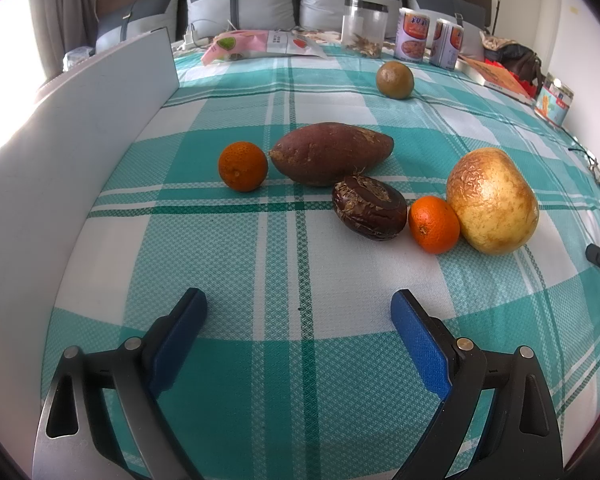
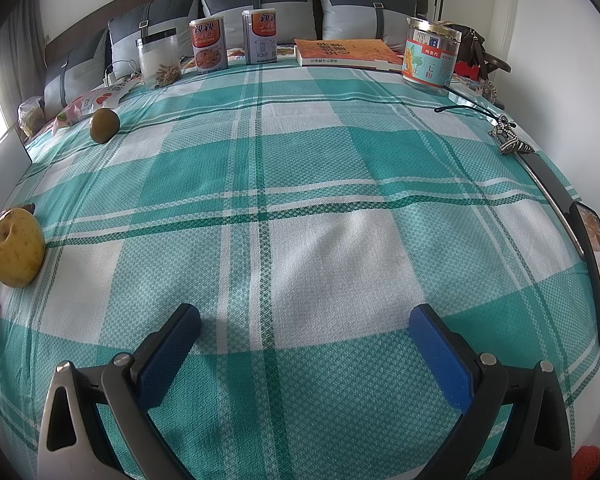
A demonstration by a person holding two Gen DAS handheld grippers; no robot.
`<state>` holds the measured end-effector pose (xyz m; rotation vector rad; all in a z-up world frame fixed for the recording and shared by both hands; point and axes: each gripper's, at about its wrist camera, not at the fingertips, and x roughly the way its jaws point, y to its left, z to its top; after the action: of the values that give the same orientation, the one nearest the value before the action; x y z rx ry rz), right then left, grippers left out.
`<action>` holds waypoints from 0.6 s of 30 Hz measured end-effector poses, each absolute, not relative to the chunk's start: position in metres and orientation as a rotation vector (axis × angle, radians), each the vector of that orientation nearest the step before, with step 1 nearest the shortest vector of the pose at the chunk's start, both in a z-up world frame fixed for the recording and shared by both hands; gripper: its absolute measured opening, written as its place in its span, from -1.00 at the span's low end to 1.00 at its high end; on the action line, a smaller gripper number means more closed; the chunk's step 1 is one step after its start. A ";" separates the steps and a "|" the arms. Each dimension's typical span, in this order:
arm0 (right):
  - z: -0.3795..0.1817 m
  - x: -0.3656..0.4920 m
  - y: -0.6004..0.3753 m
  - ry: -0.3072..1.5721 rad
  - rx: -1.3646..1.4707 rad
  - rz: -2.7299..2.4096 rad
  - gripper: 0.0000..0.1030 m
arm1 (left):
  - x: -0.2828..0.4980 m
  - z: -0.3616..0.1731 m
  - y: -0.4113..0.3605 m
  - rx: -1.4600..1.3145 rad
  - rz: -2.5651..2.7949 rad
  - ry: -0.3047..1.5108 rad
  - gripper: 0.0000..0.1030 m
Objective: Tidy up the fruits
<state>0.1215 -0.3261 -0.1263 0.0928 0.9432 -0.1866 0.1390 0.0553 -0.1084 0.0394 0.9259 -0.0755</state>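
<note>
My left gripper (image 1: 298,312) hovers low over the teal-and-white checked cloth (image 1: 284,264), its jaws spread wide apart with nothing between them; my right gripper (image 2: 304,324) does the same over its own stretch of that cloth, jaws apart and empty. Ahead of the left jaws and a little to their right lies a dark, wrinkled brown fruit (image 1: 369,208), with a small orange (image 1: 433,224) just beside it on the right, and that orange sits touching a large yellow pear (image 1: 493,201) further right. From the right gripper's view the same pear (image 2: 15,247) lies far off to the left of my jaws, near the picture's edge. Just past the dark fruit, a reddish-brown sweet potato (image 1: 331,153) lies on its side, its blunt end close against a second orange (image 1: 243,166) on its left. Farther ahead and to the right, well apart from that cluster, a greenish-brown round fruit (image 1: 395,79) sits alone. Beyond it, along the far edge, stand a clear jar (image 1: 363,32), two printed cans (image 1: 412,38), an orange book (image 2: 348,54) and a labelled tin (image 2: 432,56), with a pink snack bag (image 1: 240,45) off to the left. Grey pillows (image 1: 240,4) close the view behind them. A white board (image 1: 80,120) runs along the left of my left jaws.
</note>
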 end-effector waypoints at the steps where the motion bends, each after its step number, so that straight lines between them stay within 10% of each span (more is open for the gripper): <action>1: -0.126 0.122 -0.326 0.943 0.093 -0.187 1.00 | 0.140 -0.109 0.055 0.039 -0.075 0.926 0.83; 18: -0.126 0.122 -0.326 0.943 0.093 -0.186 1.00 | 0.139 -0.108 0.055 0.039 -0.076 0.926 0.83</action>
<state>0.1217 -0.3261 -0.1262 0.0926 0.9434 -0.1861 0.1386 0.0555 -0.1083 0.0394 0.9261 -0.0757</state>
